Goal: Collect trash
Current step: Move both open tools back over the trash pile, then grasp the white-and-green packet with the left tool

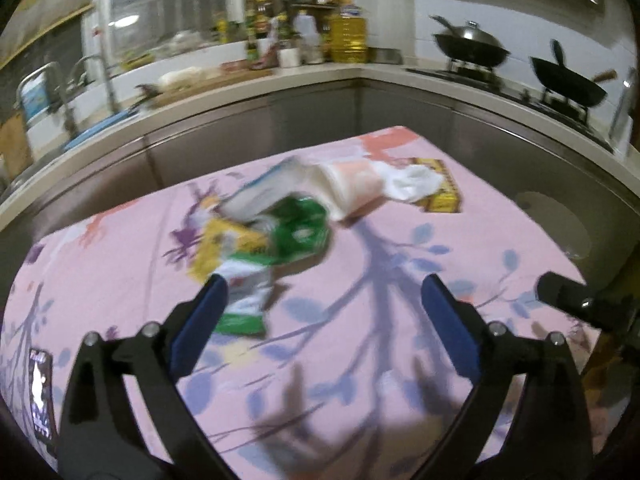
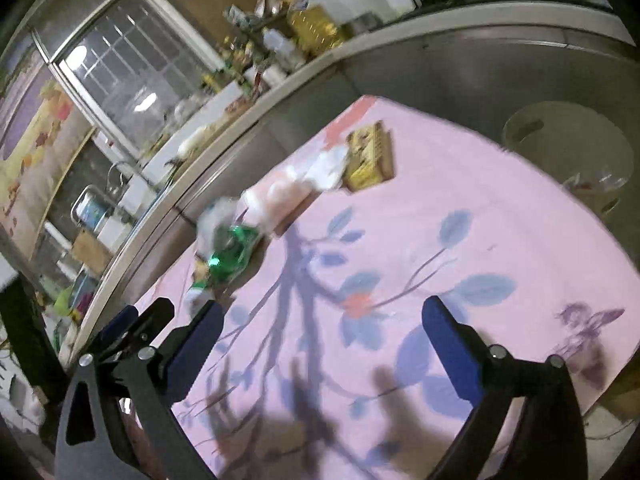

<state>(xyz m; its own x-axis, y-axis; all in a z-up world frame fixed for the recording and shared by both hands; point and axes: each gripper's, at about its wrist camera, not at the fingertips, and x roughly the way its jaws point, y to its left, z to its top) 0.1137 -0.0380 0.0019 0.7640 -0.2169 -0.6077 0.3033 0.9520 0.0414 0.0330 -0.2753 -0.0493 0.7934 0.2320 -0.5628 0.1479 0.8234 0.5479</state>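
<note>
Trash lies on a table with a pink floral cloth [image 1: 400, 300]. In the left wrist view I see a green wrapper [image 1: 300, 232], a yellow and white packet [image 1: 236, 268], a white and peach plastic pack [image 1: 352, 188], crumpled white tissue [image 1: 412, 184] and a yellow box [image 1: 440, 196]. My left gripper [image 1: 322, 288] is open and empty, its left finger by the packet's near end. My right gripper [image 2: 322, 316] is open and empty above bare cloth; the green wrapper [image 2: 232, 252], tissue [image 2: 328, 166] and yellow box [image 2: 370, 158] lie beyond it. The left gripper [image 2: 132, 328] shows at its left.
A kitchen counter [image 1: 280, 76] with bottles wraps behind the table, with a sink [image 1: 52, 92] at left and two woks [image 1: 472, 48] on a stove at right. A white bin [image 2: 568, 140] stands beyond the table's right edge. A dark packet [image 1: 40, 400] lies at the near left.
</note>
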